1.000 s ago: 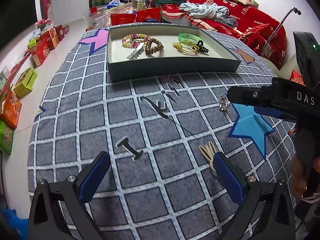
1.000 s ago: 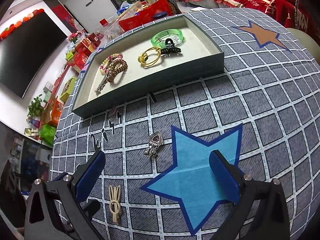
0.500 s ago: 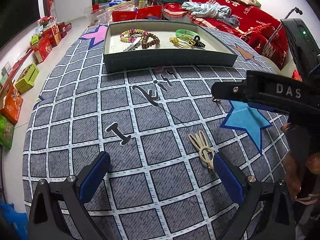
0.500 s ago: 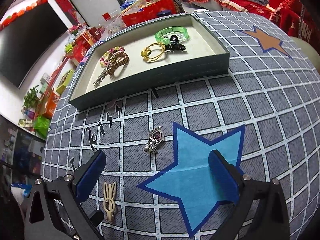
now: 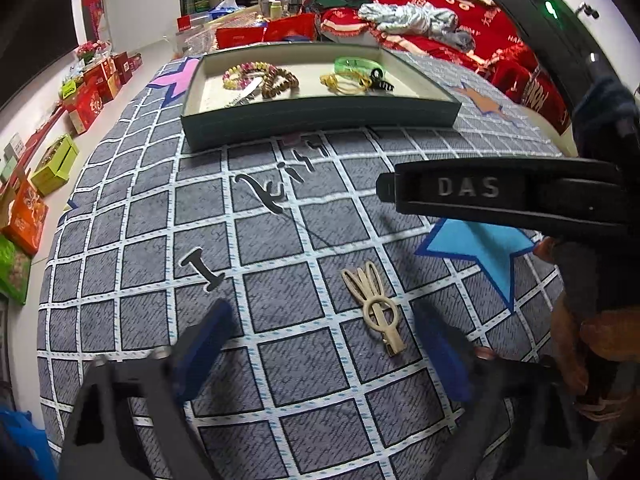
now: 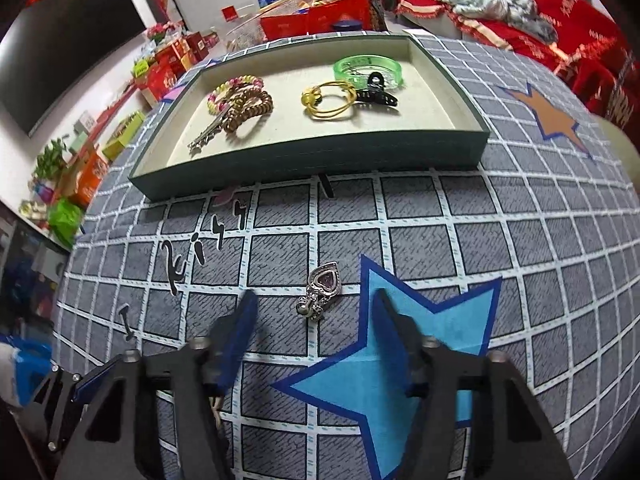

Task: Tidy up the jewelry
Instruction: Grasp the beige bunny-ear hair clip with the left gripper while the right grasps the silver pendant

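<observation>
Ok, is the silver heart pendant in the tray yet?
No, still out. The silver heart pendant lies on the checked cloth, short of the tray, between the open right gripper fingers.

Cream hair clip (image 5: 374,309): flat on the grey checked cloth, looped prongs fanned away, clasp end nearer; lies between the left fingers, closer to the right-hand one, touching neither.

Silver heart pendant (image 6: 321,290): purple stone, small bail cluster at its near end, flat on the cloth just ahead of the right fingertips, centred in the gap, beside the blue star's edge.

Green-walled tray (image 6: 312,154): cream lining, well ahead of both pairs of fingers. Inside, left group: pink-yellow bead bracelet (image 6: 228,88), brown bead bracelet (image 6: 250,111), silver clip (image 6: 206,136), overlapping. Right group: gold bangles (image 6: 330,100), green bangle (image 6: 368,70), black claw clip (image 6: 376,90), touching.
</observation>
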A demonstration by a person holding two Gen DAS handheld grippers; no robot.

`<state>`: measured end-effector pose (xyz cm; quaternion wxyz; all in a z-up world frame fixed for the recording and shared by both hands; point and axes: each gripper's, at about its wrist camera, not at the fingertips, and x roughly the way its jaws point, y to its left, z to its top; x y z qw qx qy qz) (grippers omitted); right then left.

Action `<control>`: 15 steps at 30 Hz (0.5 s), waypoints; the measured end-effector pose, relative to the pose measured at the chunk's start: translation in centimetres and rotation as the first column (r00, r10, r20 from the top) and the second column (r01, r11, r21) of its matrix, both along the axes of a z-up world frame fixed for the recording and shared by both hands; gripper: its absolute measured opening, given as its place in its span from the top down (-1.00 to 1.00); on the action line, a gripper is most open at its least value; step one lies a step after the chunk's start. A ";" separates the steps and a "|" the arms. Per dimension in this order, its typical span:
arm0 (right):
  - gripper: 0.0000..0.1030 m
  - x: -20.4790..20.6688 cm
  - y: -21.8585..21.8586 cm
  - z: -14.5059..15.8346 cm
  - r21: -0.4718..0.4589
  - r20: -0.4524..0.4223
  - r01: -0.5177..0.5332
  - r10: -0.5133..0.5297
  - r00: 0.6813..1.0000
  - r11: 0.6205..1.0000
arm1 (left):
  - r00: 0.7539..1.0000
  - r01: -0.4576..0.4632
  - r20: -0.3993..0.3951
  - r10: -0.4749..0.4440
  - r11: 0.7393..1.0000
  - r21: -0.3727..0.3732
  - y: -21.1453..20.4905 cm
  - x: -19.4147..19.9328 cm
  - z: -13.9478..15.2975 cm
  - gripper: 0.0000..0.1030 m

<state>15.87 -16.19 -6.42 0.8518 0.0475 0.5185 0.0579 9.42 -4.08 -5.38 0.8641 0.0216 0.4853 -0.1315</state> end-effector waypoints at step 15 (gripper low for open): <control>0.73 -0.8 0.1 0.2 -0.010 0.013 -0.016 0.016 1.000 1.000 | 0.999 0.000 0.034 -0.002 0.999 0.033 -0.7 -0.2 0.2 -0.13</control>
